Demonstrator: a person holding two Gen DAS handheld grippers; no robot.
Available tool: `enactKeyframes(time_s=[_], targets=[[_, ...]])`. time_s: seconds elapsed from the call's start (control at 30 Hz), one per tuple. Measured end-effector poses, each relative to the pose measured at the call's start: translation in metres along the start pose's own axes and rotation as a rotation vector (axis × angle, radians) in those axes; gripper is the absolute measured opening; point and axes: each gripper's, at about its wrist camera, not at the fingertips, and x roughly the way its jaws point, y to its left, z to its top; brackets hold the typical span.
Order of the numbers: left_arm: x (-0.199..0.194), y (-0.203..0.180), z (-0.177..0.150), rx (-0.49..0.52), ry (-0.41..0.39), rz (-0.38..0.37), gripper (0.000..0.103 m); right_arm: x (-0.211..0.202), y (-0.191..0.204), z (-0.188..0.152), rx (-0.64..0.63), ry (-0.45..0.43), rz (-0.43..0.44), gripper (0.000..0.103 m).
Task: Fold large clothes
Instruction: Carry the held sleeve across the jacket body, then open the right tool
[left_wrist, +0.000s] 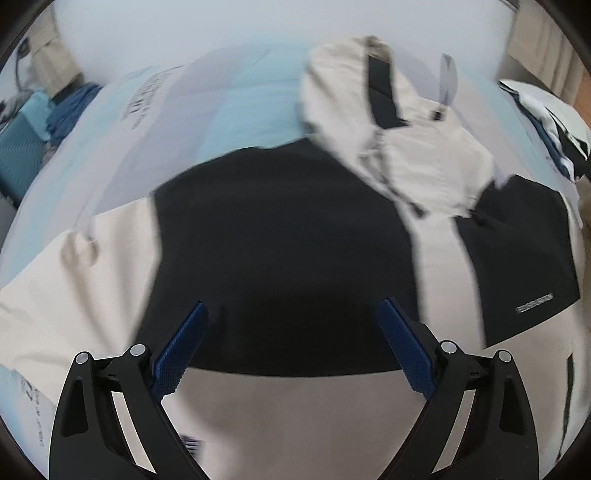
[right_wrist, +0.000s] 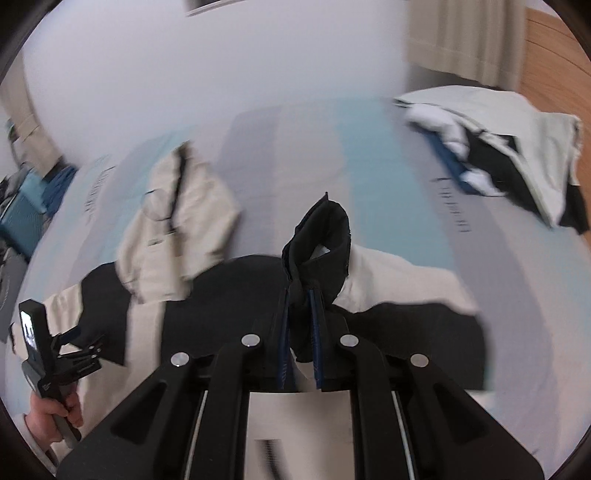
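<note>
A: Where's the jacket (left_wrist: 280, 236) lying?

B: Spread on the bed (left_wrist: 240, 96), black and cream panels. In the left wrist view the black back panel fills the middle, and a cream sleeve (left_wrist: 399, 122) is flopped over its far right corner. Another heap of clothes (right_wrist: 491, 147) sits well apart at the bed's far right edge.

A: How will it handle?

B: My guess is soft and limp, with some bulk. It sags and bunches wherever it's lifted, so nothing stays put unless laid flat. Probably a smooth shell cloth that could slip out of a narrow pinch.

A: Best places to grip?

B: Hems, cuffs and the collar, where the cloth is doubled and seamed. One layer in the middle would just tent up.

A: Which way does it run?

B: Blur makes it hard, but the body's long axis seems to run across the bed, left to right in the right wrist view, sleeves trailing off either side.

A: And the claws?

B: The right gripper (right_wrist: 300, 314) is clenched on a black fold (right_wrist: 317, 240) that loops above its pads. The left gripper (left_wrist: 291, 325) is released, jaws wide over the black panel, nothing between them.
</note>
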Motion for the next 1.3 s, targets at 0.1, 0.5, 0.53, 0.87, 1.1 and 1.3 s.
enactKeyframes(time_s=[0.1, 0.5, 0.53, 0.87, 1.1, 1.3], targets=[[-0.004, 0.044, -0.009, -0.039, 0.005, 0.015, 0.091, 0.010, 0.059, -0.009, -0.041, -0.007, 0.041, 0.010], [-0.019, 0.193, -0.042, -0.172, 0.001, 0.071, 0.091, 0.053, 0.273, -0.046, -0.121, 0.065, 0.212, 0.010], [-0.018, 0.201, -0.041, -0.176, 0.000, 0.075, 0.091, 0.057, 0.288, -0.051, -0.123, 0.073, 0.213, 0.010], [-0.013, 0.265, -0.056, -0.208, 0.014, 0.089, 0.091, 0.093, 0.407, -0.088, -0.220, 0.104, 0.207, 0.010], [-0.002, 0.276, -0.062, -0.265, 0.026, 0.048, 0.091, 0.110, 0.435, -0.112, -0.277, 0.123, 0.194, 0.011], [0.006, 0.271, -0.068, -0.255, 0.010, 0.055, 0.091, 0.121, 0.447, -0.136, -0.357, 0.112, 0.182, 0.013]])
